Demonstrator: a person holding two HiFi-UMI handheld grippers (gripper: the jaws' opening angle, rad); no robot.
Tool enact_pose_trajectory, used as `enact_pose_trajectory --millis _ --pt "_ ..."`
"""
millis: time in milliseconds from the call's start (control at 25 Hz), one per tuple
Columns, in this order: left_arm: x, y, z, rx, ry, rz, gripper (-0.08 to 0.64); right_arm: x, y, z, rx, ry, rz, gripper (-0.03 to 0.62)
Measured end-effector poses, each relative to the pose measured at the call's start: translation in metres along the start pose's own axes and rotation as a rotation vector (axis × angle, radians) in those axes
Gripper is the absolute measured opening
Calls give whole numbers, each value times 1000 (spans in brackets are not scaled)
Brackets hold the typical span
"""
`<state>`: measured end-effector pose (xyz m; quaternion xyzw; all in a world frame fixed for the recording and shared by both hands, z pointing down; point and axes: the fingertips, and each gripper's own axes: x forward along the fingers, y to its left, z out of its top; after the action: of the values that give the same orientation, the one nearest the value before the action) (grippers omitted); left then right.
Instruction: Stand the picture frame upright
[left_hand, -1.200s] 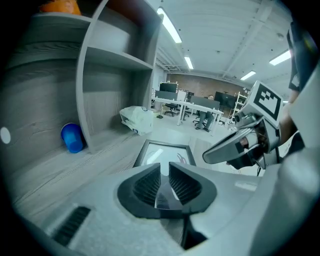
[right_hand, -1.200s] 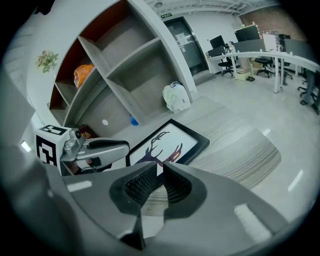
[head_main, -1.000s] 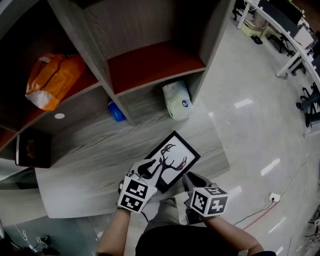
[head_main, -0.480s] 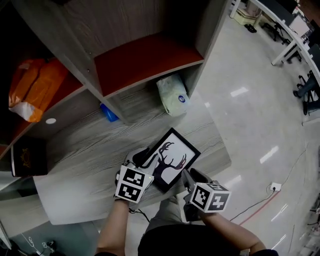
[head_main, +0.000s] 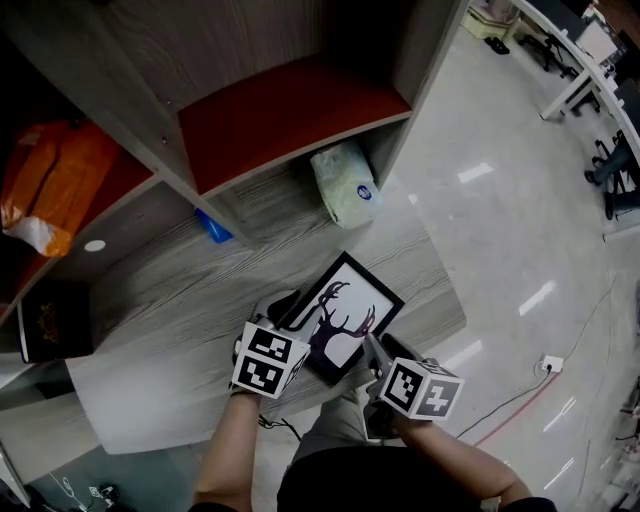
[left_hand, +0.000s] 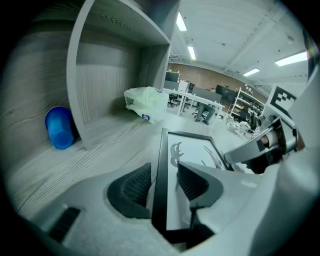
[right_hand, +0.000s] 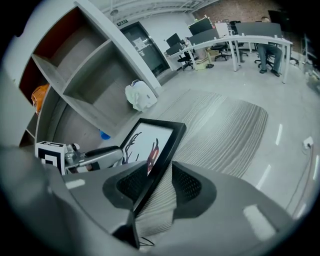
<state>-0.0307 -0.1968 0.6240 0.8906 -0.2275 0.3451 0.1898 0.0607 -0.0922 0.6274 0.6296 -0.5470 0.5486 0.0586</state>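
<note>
A black picture frame (head_main: 345, 315) with a dark deer silhouette on white rests tilted on the grey wood-grain table (head_main: 180, 330), close to its front edge. My left gripper (head_main: 290, 312) straddles the frame's left edge (left_hand: 161, 165). Its jaws have just been opening, and the ribbed pads (left_hand: 136, 186) stand slightly off the edge. My right gripper (head_main: 374, 350) straddles the frame's lower right edge (right_hand: 162, 150). Those jaws have also just been opening, and the black edge runs loosely between the pads (right_hand: 186, 185). In the right gripper view the left gripper (right_hand: 92, 156) shows beside the picture.
A grey shelf unit (head_main: 200, 200) with a red board (head_main: 290, 110) stands behind the table. In it are a white plastic bag (head_main: 345, 185), a blue object (head_main: 213, 226) and an orange bag (head_main: 50, 180). A dark box (head_main: 45, 320) lies at the left. Shiny floor (head_main: 520, 230) lies to the right.
Both grippers have sunk a little toward the table with the frame still between their jaws. The left gripper has slid slightly along the frame's left edge.
</note>
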Motion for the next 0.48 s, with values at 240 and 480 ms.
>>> enact_pose_trajectory --millis 240,480 --pt "0 -4 -1 24 12 -28 155 1 0 0 7 -15 -29 144" --pt "1 -7 -1 20 19 -46 147 1 -2 1 20 -22 -65 143"
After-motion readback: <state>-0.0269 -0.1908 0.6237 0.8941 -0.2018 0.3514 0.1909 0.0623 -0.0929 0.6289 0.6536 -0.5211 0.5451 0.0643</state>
